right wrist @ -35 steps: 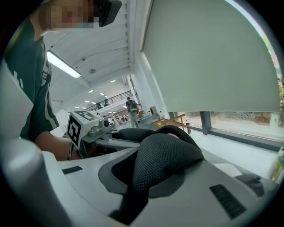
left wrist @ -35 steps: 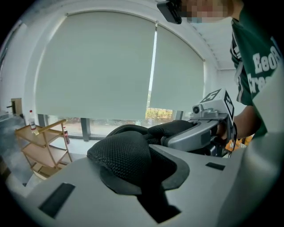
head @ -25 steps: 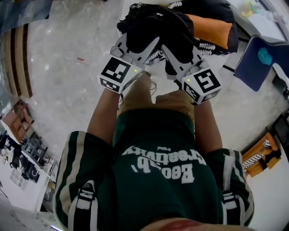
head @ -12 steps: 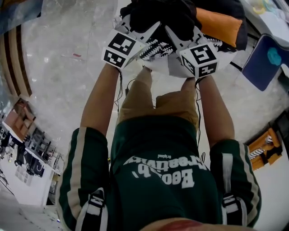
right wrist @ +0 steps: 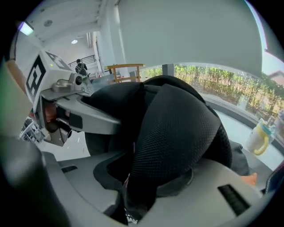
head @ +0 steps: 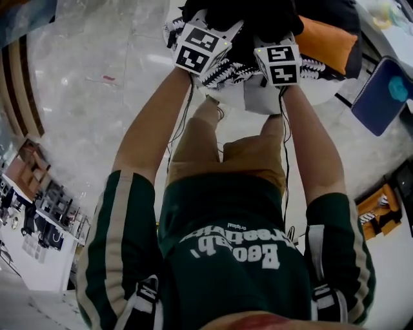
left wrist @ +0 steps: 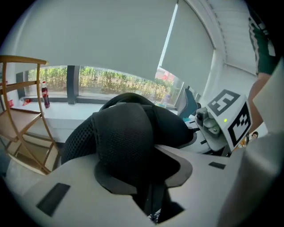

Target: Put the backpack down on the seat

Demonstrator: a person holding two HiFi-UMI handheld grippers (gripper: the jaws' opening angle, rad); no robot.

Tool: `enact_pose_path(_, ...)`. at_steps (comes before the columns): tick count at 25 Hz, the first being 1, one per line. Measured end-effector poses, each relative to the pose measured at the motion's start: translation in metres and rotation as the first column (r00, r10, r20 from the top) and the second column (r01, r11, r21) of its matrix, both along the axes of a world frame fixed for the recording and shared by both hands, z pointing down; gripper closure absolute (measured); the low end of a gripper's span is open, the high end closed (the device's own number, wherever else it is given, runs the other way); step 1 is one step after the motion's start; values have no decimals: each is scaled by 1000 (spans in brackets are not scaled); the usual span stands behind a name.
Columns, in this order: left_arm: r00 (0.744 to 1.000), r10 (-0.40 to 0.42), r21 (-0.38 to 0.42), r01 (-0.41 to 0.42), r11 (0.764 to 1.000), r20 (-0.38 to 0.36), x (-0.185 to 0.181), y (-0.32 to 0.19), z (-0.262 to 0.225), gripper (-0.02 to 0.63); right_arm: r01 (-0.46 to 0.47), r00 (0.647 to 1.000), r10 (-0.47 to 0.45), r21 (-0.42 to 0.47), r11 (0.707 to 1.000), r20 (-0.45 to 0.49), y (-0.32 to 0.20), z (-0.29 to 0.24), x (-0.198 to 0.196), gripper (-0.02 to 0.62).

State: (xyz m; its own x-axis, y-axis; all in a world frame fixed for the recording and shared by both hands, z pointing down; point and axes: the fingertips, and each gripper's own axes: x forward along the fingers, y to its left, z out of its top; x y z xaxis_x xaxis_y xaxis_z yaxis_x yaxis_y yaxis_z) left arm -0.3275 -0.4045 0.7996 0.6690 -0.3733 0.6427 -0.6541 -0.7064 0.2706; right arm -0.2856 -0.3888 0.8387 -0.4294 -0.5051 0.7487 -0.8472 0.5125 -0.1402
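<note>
Standing over the seat (head: 257, 98), the person has both arms stretched forward, and the black backpack (head: 258, 16) lies at the far end of it. It sits on the black-and-white patterned cover (head: 222, 71) and just beside an orange cushion (head: 326, 38). From the head view the bag seems to rest with its weight on the seat rather than hang, though its underside is hidden by the two marker cubes.

The left gripper (left wrist: 153, 177) has one padded mesh shoulder strap (left wrist: 124, 137) running down between its jaws. The jaws have just been opening, and a dark gap shows beside the strap, so the pads seem to have let go of it. The right gripper (right wrist: 142, 177) has the other mesh strap (right wrist: 177, 128) between its jaws in the same way. These jaws have also just been opening, and more widely, so the strap bulges loosely over them instead of being pinched flat.

As a judgement, the task is nearly finished: the bag is down on the seat and both grips are being released. What is left is to draw each gripper back clear of its strap without snagging the mesh or dragging the bag toward the seat's near edge. After that, the bag should be checked to see that it stays put.
</note>
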Motion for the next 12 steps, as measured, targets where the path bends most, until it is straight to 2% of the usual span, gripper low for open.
enact_pose_path(4, 999, -33, -53, 34, 998, 23, 8, -25, 30, 405, -45, 999, 46, -54, 998, 21, -32, 19, 9, 448)
enact_pose_path(12, 1000, 10, -84, -10, 996, -2, 48, -58, 46, 365, -126, 992, 126, -88, 988, -3, -72, 37, 45, 448)
